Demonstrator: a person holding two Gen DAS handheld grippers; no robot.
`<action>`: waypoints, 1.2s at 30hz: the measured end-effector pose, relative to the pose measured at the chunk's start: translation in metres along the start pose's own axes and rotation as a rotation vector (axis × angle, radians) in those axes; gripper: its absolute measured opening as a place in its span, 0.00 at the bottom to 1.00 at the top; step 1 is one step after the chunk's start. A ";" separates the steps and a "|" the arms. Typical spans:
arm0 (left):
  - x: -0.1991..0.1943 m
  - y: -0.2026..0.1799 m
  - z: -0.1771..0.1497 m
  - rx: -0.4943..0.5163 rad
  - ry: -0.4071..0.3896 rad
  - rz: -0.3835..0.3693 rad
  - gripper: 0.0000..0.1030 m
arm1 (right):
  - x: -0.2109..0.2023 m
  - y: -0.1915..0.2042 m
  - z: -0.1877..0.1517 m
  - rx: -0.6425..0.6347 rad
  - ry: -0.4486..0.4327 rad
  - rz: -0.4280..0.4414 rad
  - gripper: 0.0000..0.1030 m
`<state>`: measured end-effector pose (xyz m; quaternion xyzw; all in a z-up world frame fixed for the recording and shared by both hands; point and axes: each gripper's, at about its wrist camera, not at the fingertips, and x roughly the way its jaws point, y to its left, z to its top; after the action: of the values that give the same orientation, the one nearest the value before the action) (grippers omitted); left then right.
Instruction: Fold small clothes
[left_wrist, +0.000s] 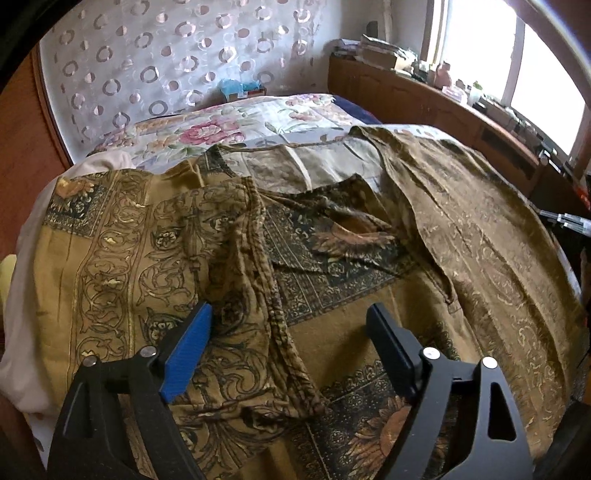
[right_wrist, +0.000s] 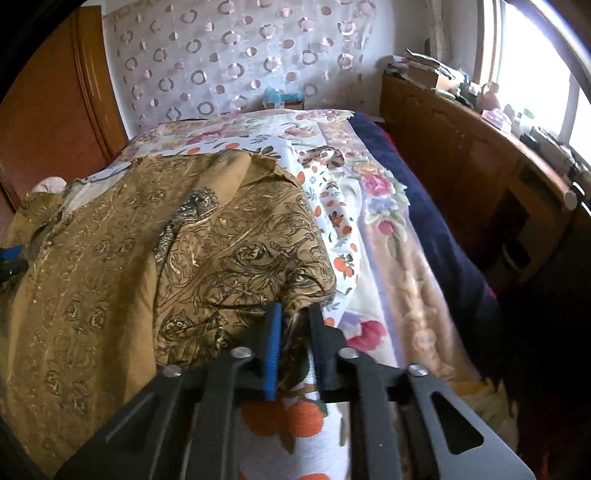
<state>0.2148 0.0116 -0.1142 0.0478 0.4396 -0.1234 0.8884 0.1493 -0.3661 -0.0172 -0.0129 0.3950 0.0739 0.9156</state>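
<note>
Right gripper (right_wrist: 293, 325) is clamping the near-right edge of the limp, light ochre garment (right_wrist: 147, 266) lying on the bed (right_wrist: 388, 236), while left gripper (left_wrist: 288, 325) is hovering wide apart over its seam.

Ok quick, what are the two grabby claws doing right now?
Left gripper: open, above the brown patterned garment, holding nothing.
Right gripper: shut on that garment's edge.
</note>
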 end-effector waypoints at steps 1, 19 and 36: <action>0.001 -0.002 0.000 0.010 0.005 0.006 0.87 | -0.001 0.000 0.000 -0.004 -0.004 0.004 0.08; 0.001 -0.002 0.001 0.017 0.009 0.009 0.89 | -0.058 0.020 0.024 -0.070 -0.263 -0.034 0.05; 0.000 -0.002 0.000 0.016 0.010 0.009 0.89 | 0.002 0.104 0.001 -0.181 -0.150 0.241 0.06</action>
<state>0.2148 0.0096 -0.1143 0.0576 0.4427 -0.1229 0.8864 0.1358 -0.2635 -0.0144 -0.0426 0.3159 0.2191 0.9222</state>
